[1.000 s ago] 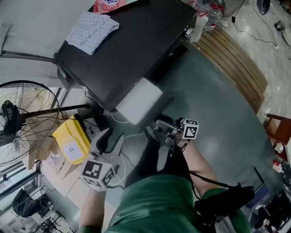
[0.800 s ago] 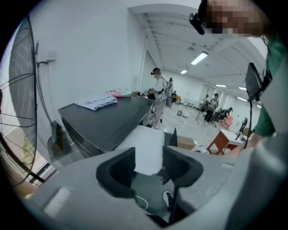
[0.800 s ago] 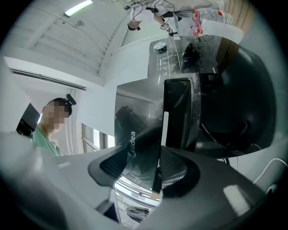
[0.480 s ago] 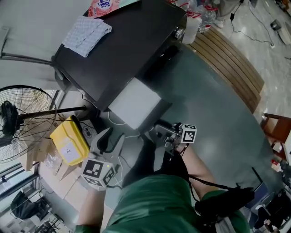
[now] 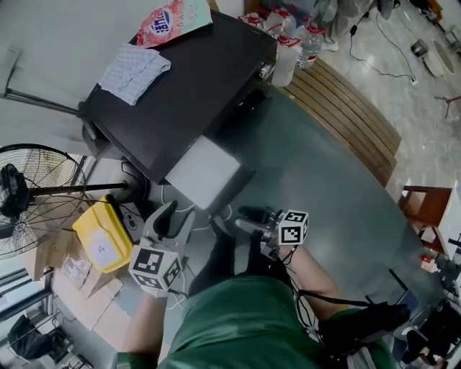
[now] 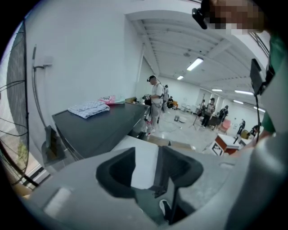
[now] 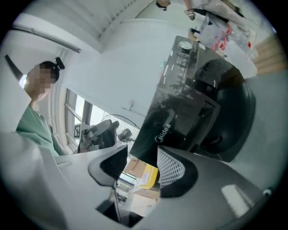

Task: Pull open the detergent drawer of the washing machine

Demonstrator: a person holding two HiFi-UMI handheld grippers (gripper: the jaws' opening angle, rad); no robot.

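Detergent drawer (image 5: 204, 171) is being shown standing out, white, from the front of the dark washing machine (image 5: 194, 79). The machine's top is being taken up by a folded cloth (image 5: 135, 68) and a pink bag (image 5: 173, 20), while a fan (image 5: 36, 198) and a yellow box (image 5: 106, 234) are crowding the floor at its left and bottles (image 5: 288, 54) are standing by a slatted wooden platform (image 5: 346, 108) beyond. The left tool (image 5: 175, 216) is being held released, jaws apart and angled down toward the drawer's near end without touching it, and the right tool (image 5: 243, 218) is being held about level near the drawer's front corner, likewise released and gripping nothing.
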